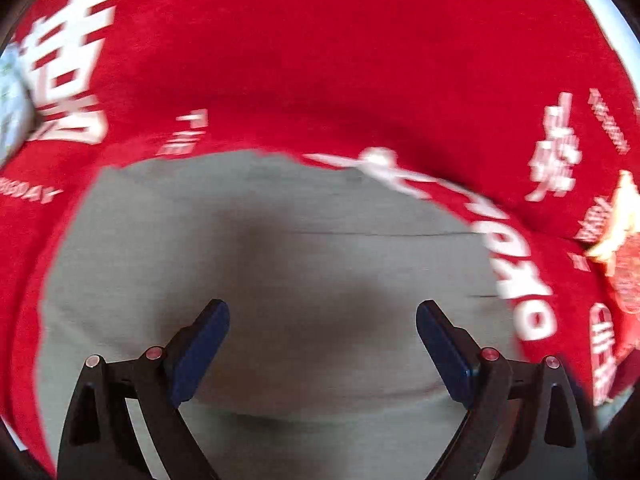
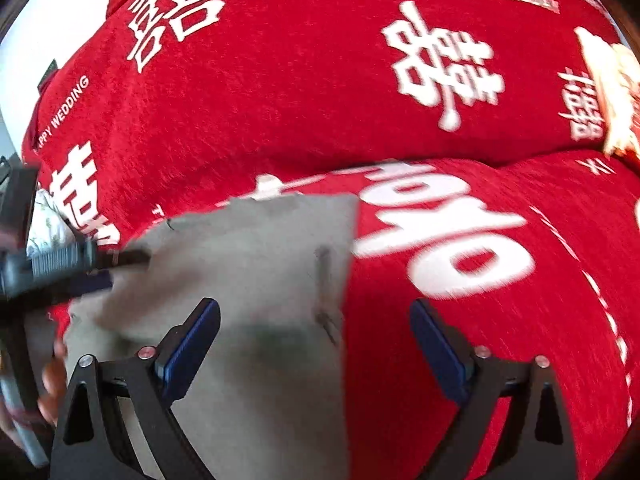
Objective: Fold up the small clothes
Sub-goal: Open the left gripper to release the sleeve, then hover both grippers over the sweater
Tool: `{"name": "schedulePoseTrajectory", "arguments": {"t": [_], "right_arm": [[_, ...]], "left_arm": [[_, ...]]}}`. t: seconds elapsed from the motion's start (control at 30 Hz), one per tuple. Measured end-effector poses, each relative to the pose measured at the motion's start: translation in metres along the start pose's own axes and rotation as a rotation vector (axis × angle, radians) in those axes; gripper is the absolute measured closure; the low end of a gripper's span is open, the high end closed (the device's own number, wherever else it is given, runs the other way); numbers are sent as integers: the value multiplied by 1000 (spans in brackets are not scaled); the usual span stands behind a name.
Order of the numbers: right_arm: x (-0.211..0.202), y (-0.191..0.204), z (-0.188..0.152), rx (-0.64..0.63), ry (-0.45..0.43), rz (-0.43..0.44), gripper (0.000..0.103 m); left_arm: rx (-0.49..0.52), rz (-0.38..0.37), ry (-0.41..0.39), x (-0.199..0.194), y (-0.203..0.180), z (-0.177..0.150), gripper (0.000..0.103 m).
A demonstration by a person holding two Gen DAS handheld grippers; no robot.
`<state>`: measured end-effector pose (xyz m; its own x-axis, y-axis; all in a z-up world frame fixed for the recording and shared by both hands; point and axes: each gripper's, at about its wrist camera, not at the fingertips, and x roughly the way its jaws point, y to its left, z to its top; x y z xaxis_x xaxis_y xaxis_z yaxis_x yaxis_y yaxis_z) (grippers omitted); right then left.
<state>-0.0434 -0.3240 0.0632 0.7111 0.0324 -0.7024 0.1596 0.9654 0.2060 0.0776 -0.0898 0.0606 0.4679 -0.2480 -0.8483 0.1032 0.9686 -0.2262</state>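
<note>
Red printed bedspread (image 2: 304,92) under grey garment (image 2: 256,280).

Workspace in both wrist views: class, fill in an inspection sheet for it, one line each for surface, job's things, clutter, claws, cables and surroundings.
Surface: red bedspread with white double-happiness characters and "HAPPY WEDDING" print, rumpled into soft folds.
Job's things: one grey garment lying flat on the bedspread, its straight right edge showing in the right wrist view.
Clutter: a pale patterned item at the left edge, too blurred to name.
Claws: left claw open over the garment, holding nothing; right claw open above the garment's right edge, holding nothing.
Cables: nothing seen.
Surroundings: white wall behind the bed.
</note>
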Motion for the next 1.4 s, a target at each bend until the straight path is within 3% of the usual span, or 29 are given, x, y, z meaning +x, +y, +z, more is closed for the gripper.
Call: {"name": "schedulePoseTrajectory", "arguments": {"t": [0.07, 0.13, 0.17, 0.2, 0.3, 0.4, 0.47, 0.53, 0.67, 0.73, 0.77, 0.8, 0.87, 1.0, 1.07, 1.13, 1.27, 1.4], "right_arm": [[14, 7, 9, -14, 17, -6, 17], [38, 13, 17, -36, 77, -20, 42], [52, 16, 17, -52, 125, -30, 69], [61, 18, 15, -71, 157, -51, 81], [60, 28, 14, -129, 132, -75, 93], [51, 26, 19, -117, 66, -129, 93], [60, 23, 18, -122, 90, -166, 94], [68, 23, 16, -144, 110, -194, 94], [58, 17, 21, -77, 89, -170, 93], [44, 17, 23, -27, 68, -134, 83], [38, 20, 22, -20, 48, -127, 67], [32, 26, 22, -21, 27, -122, 43], [28, 44, 18, -55, 4, -83, 27], [49, 95, 0, -230, 74, -38, 27], [75, 105, -15, -277, 196, -54, 27], [69, 107, -18, -256, 141, -89, 27], [36, 116, -26, -257, 70, -64, 26], [31, 120, -56, -277, 114, -59, 25]], "left_arm": [[-19, 43, 7, 5, 23, -3, 8], [-48, 66, 11, 9, 45, -6, 8], [-59, 73, 7, 10, 54, -7, 8], [-63, 77, 4, 10, 60, -9, 8], [-33, 81, -17, 9, 65, -10, 8], [-33, 77, -44, 5, 69, -8, 8], [-57, 78, -30, 13, 72, -6, 8], [-18, 103, -24, 16, 68, -7, 8], [11, 98, -56, 3, 70, -7, 8], [-12, 87, -66, -2, 79, -7, 8], [-19, 82, -69, -4, 82, -6, 8], [-25, 81, -69, -4, 85, -6, 8], [-27, 96, -43, 2, 88, -7, 8], [31, 126, -50, 3, 82, -16, 8], [112, 174, -33, 8, 75, -22, 8], [148, 191, -37, 1, 72, -27, 8], [117, 86, -82, -24, 73, -44, 8], [183, 109, -49, -18, 64, -73, 8]]}}
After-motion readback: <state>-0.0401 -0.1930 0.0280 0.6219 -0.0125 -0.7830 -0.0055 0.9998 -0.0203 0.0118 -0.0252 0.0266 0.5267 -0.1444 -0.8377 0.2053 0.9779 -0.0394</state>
